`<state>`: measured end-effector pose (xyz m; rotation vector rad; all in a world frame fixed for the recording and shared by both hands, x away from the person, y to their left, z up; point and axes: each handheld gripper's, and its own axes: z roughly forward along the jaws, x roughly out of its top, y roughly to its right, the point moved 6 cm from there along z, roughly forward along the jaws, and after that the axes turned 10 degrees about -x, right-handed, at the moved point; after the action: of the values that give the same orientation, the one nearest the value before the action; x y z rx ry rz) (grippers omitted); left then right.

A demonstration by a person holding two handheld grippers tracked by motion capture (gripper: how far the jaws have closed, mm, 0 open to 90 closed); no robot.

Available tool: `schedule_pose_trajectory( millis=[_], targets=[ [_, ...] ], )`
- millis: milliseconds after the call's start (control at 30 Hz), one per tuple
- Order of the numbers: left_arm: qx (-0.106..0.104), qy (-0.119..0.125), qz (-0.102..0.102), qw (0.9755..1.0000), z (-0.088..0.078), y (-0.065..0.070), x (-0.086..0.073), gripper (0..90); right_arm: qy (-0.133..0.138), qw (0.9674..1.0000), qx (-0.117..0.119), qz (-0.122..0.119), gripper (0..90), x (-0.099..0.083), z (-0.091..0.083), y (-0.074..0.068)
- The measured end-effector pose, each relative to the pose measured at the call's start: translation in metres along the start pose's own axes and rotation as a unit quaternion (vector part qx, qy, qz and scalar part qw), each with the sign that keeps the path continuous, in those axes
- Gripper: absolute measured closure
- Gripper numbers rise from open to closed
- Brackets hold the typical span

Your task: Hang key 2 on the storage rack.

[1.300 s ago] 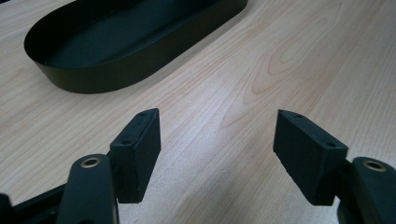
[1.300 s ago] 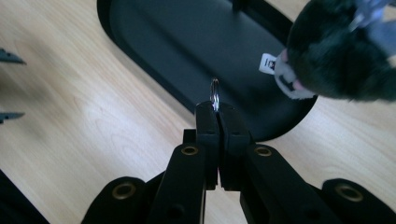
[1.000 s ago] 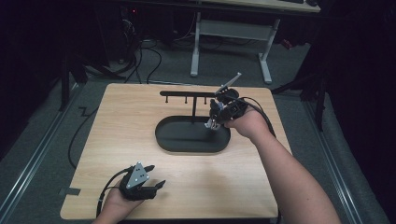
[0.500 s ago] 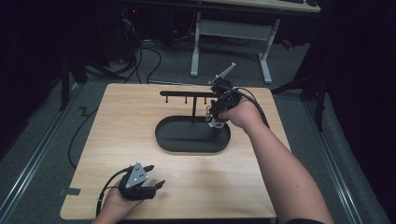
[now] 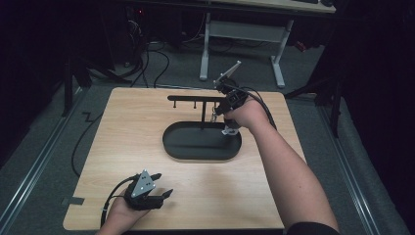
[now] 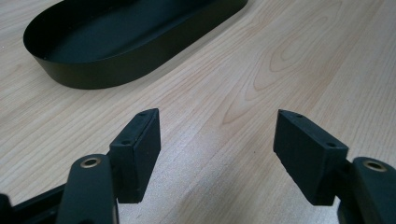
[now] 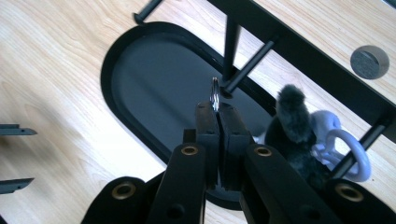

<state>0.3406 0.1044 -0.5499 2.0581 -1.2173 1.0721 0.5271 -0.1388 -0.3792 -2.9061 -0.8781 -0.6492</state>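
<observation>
A black rack point(image 5: 193, 98) with short pegs stands at the back of a black oval tray point(image 5: 171, 147) on the wooden table. My right gripper point(image 5: 216, 113) is shut on a metal key ring point(image 7: 215, 95), whose rim touches or nearly touches the tip of one peg point(image 7: 247, 70). A dark fluffy pom point(image 7: 292, 121) and a white looped charm point(image 7: 341, 144) hang from the ring beside the jaws, over the tray's right end. Near the table's front left, my left gripper point(image 5: 164, 187) rests open with nothing between its fingers point(image 6: 140, 144).
A round grey plug point(image 7: 369, 60) sits in the tabletop behind the rack. Beyond the table's far edge stand white desk legs point(image 5: 204, 49) and loose cables point(image 5: 161, 58) on the floor. A cable point(image 5: 80, 142) hangs off the table's left side.
My right gripper has carried the key ring and its charms up and back from over the tray's right end toward the rack's pegs. The left gripper has stayed put.
</observation>
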Motion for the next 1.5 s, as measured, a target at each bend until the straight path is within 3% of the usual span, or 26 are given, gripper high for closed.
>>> schedule_pose_trajectory(
  millis=[367, 433, 600, 767, 1000, 1233, 1500],
  targets=[
    [0.0, 0.001, 0.001, 1.0, 0.001, 0.001, 0.0, 32.7, -0.003, 0.9999, 0.006, 0.014, 88.7, 0.001, 0.004, 0.007],
    [0.0, 0.001, 0.0, 1.0, 0.001, 0.001, 0.0, 32.7, -0.001, 1.0, 0.002, 0.003, 88.1, 0.001, 0.006, 0.008],
    [0.0, 0.0, 0.001, 1.0, 0.001, 0.001, 0.0, 32.7, 0.001, 0.9999, -0.007, 0.013, 86.7, 0.001, 0.009, 0.01],
    [-0.001, 0.0, 0.001, 1.0, 0.001, 0.001, 0.0, 32.7, 0.003, 0.9995, -0.023, 0.019, 80.6, 0.0, 0.014, 0.012],
    [-0.001, 0.001, 0.001, 1.0, 0.001, 0.001, 0.0, 32.7, 0.002, 0.9993, -0.02, 0.032, 71.7, -0.004, 0.019, 0.01],
    [-0.004, -0.002, 0.002, 1.0, 0.002, 0.001, 0.0, 32.7, 0.005, 0.9991, -0.015, 0.039, 60.1, -0.017, 0.024, 0.005],
    [-0.004, -0.004, 0.005, 1.0, 0.004, 0.002, 0.0, 32.6, 0.015, 0.9986, -0.009, 0.051, 47.6, -0.051, 0.035, 0.0]
  ],
)
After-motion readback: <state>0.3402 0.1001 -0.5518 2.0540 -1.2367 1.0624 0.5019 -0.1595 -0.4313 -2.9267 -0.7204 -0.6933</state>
